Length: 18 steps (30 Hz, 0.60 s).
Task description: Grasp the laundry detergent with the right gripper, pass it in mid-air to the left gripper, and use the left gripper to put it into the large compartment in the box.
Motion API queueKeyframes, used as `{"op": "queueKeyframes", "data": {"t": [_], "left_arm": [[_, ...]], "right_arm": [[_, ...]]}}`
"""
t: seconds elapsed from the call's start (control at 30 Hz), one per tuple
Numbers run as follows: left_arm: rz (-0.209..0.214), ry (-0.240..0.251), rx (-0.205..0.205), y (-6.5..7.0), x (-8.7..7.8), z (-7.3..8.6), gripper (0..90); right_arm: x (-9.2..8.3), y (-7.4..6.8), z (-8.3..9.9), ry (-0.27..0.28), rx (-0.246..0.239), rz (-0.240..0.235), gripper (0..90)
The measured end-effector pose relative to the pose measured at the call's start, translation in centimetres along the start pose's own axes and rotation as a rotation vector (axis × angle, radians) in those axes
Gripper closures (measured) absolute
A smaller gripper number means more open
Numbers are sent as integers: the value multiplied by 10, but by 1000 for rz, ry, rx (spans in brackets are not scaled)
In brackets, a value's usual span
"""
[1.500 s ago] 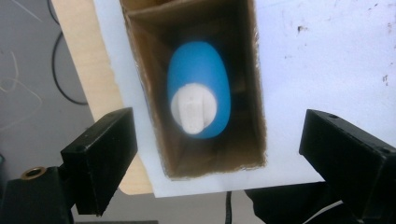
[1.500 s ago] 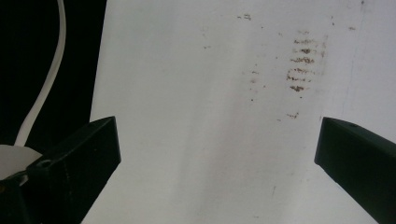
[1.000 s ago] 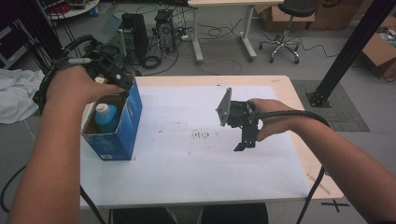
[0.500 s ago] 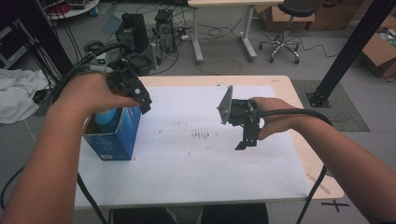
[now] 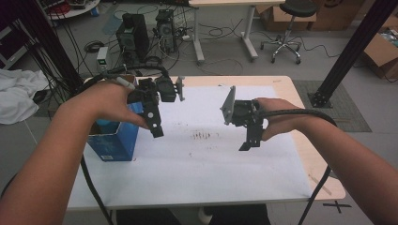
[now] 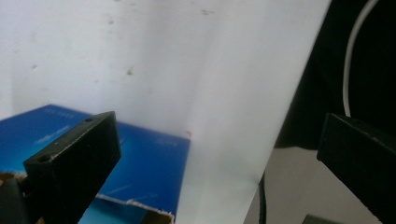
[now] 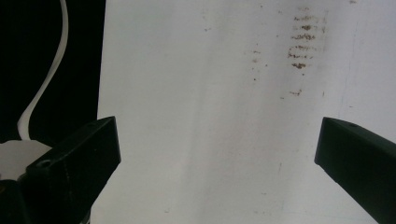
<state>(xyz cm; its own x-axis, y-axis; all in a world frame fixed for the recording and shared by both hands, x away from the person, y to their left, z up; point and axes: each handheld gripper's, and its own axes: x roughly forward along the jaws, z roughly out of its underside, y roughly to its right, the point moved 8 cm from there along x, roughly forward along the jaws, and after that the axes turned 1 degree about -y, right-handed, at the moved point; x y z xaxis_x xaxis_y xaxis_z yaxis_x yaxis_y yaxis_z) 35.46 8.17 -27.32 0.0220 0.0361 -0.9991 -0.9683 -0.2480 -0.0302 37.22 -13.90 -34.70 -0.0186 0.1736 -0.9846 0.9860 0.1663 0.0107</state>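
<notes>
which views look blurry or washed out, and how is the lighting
High view: dim and soft, the white table sheet evenly lit. Left gripper view: sheet glares pale, blue box and near jaws soft-edged. Right gripper view: sheet overexposed, brown smudges slightly blurred, floor beyond the edge almost black.

Blue box point(image 5: 112, 143); white table point(image 5: 202, 173) w/ brown specks; black tools.

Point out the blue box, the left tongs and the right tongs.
blue box point(image 5: 114, 143): high view, its front wall.
left tongs point(image 5: 156, 123): high view, between the tips.
right tongs point(image 5: 249, 139): high view, between the tips.
</notes>
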Motion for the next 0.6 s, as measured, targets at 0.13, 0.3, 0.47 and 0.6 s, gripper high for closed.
{"op": "queueKeyframes", "data": {"t": [0.13, 0.3, 0.47, 0.6], "left_arm": [[37, 6, 48, 7, 6, -4, 1], [36, 9, 87, 11, 9, -9, 1], [34, 23, 111, 13, 6, -17, 1], [34, 20, 132, 17, 7, -20, 1]], "right_arm": [[-1, 2, 2, -3, 5, 4, 0], [-4, 5, 0, -5, -7, 9, 0], [-6, 7, 0, -9, 0, 10, 0], [-6, 6, 1, -12, -2, 11, 0]]}}
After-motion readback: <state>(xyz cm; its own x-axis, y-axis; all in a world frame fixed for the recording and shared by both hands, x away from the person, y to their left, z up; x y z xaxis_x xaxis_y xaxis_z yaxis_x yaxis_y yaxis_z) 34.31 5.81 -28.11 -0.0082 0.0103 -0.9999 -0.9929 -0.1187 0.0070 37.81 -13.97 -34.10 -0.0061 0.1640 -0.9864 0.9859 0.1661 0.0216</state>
